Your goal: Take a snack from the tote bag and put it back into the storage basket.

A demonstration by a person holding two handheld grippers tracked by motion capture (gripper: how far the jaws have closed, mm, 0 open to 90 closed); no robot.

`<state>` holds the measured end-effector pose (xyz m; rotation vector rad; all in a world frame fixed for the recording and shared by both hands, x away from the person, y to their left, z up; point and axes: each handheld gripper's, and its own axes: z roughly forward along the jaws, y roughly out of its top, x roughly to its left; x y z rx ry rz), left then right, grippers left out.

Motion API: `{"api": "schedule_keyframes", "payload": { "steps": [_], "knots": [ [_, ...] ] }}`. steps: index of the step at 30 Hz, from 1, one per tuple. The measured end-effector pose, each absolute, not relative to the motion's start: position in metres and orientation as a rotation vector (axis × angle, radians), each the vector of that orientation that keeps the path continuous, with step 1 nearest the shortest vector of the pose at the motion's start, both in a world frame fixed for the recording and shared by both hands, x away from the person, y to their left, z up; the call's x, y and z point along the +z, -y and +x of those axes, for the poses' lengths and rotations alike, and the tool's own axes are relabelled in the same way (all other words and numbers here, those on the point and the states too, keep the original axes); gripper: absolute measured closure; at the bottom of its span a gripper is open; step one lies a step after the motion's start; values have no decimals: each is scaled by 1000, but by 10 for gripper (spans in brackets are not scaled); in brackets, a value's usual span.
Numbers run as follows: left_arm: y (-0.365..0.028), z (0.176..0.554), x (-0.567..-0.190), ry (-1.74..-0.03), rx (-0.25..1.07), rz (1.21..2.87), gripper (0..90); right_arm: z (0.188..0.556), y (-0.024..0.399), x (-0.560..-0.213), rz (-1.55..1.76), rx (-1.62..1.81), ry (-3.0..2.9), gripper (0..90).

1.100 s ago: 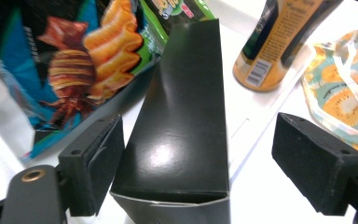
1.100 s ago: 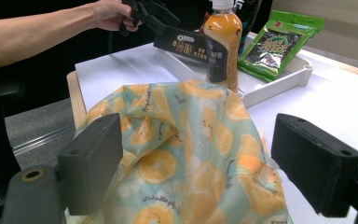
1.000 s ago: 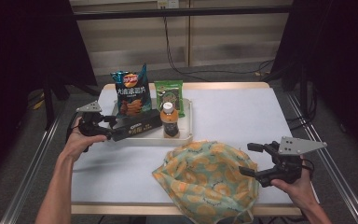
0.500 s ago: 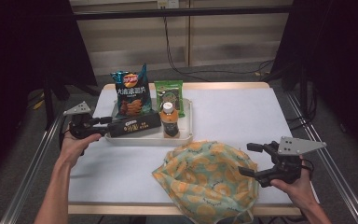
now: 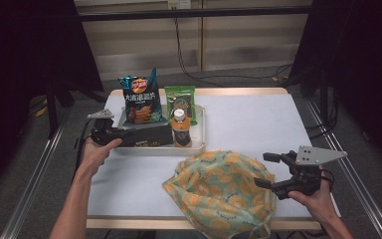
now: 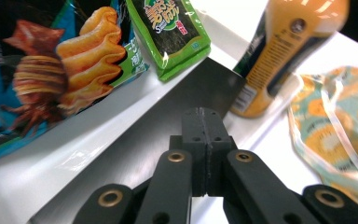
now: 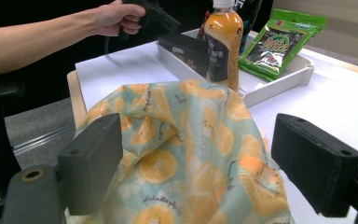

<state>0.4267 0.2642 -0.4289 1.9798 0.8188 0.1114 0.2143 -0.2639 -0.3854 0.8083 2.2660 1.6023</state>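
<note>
High view: white rectangular plastic tray (image 5: pixel 199 147) near the table's far left, carrying a blue crinkled bag of crisps (image 5: pixel 140 97) standing at the back, a green flat seaweed packet (image 5: pixel 180 95) beside it, an orange-filled bottle with a dark label and white cap (image 5: pixel 180 128) upright at the front, and a long black cardboard box (image 5: pixel 146 135) lying along the tray's near wall, long axis running left to right. Left gripper (image 5: pixel 110 134) level with that box's left end, right at it, clearly the nearer tool; whether touching or gripping it cannot be told from here. Orange-patterned pale green cloth bag (image 5: pixel 219 191) slumped on the near edge, just left of the right gripper (image 5: pixel 274 172), jaws spread wide, holding nothing. Left gripper view: jaws (image 6: pixel 207 140) pressed together with no gap and nothing visible between them, tips over the dark box face (image 6: pixel 168 116), the bottle (image 6: pixel 279 56) beyond to the right, crisps (image 6: pixel 51 70) and seaweed packet (image 6: pixel 172 32) above. Right gripper view: both pads (image 7: pixel 91 161) far apart, empty, with the cloth bag (image 7: pixel 191 158) directly ahead between them and apparently just short of contact; tray (image 7: pixel 279 81) and bottle (image 7: pixel 221 39) farther off. Likely next: closing on the bag's fabric, or sliding the box.
</note>
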Motion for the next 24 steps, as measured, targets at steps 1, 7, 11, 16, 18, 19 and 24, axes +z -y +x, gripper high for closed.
{"api": "schedule_keyframes", "payload": {
  "steps": [1,7,11,16,18,19,24],
  "knots": [
    [-261,429,-429,-832,105,1978,900,214,264,-386,811,1600,-2267,164],
    [-240,444,-426,-873,112,1982,900,215,264,-386,815,1607,-2267,163],
    [-228,456,-431,-923,126,2002,900,214,265,-387,812,1606,-2267,164],
    [-212,466,-434,-939,127,2023,900,215,265,-388,812,1611,-2268,164],
    [-208,468,-435,-937,131,2042,900,216,266,-389,810,1610,-2272,163],
    [-207,468,-436,-941,132,2037,900,216,265,-390,810,1618,-2273,164],
    [-206,470,-437,-963,149,2052,900,219,266,-391,813,1630,-2277,163]
  ]
}}
